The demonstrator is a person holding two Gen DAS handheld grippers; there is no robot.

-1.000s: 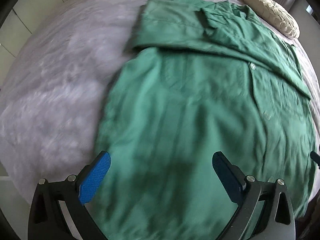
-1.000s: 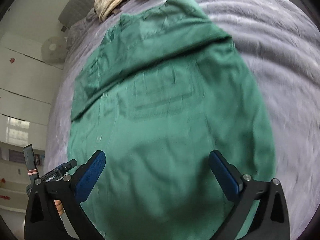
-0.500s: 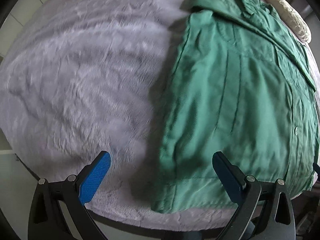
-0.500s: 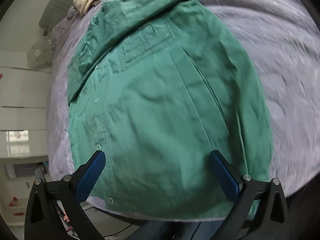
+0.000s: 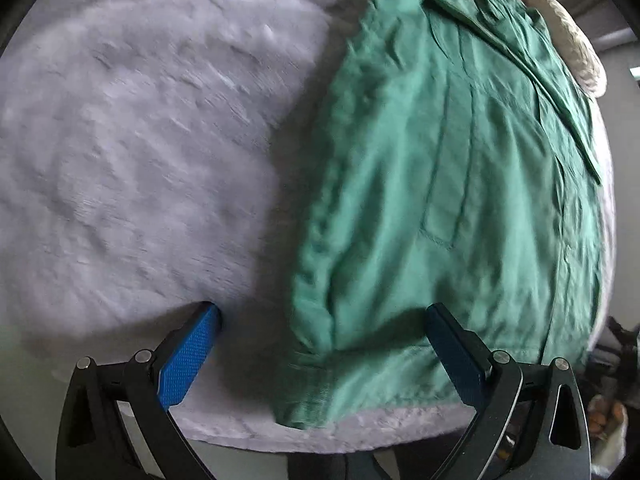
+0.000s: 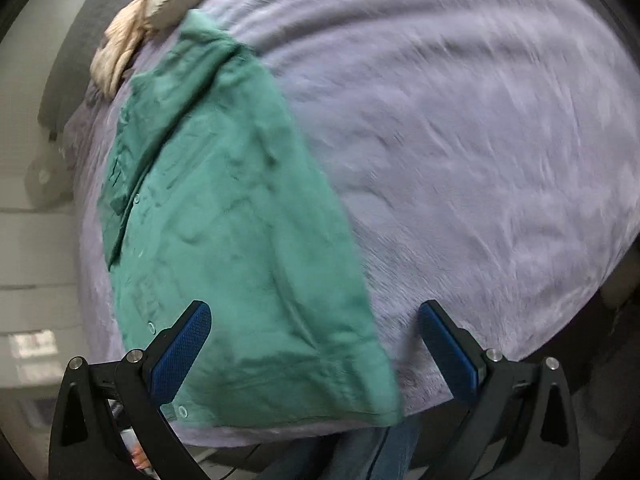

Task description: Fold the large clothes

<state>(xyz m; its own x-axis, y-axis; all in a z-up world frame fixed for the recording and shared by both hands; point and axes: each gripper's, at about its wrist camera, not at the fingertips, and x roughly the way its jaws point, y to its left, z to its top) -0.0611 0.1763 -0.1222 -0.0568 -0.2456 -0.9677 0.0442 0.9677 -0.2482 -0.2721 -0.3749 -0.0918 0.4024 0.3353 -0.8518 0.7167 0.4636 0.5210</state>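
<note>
Green shirt [image 5: 440, 184] (woven, creased, buttoned) flat on fuzzy lilac bed [image 5: 140, 140]; left tool [image 5: 320, 316] and right tool [image 6: 314, 312] spread wide, gripping nothing.

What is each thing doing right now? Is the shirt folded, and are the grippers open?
Shirt: lying flat on the blanket, buttoned, sleeve folded across the chest, hem at the near edge.
Left gripper: open, holding nothing, over the shirt's hem corner.
Right gripper: open, holding nothing, over the other hem corner.
Blanket: spread out, rumpled.
Pillow: lying past the collar.
</note>
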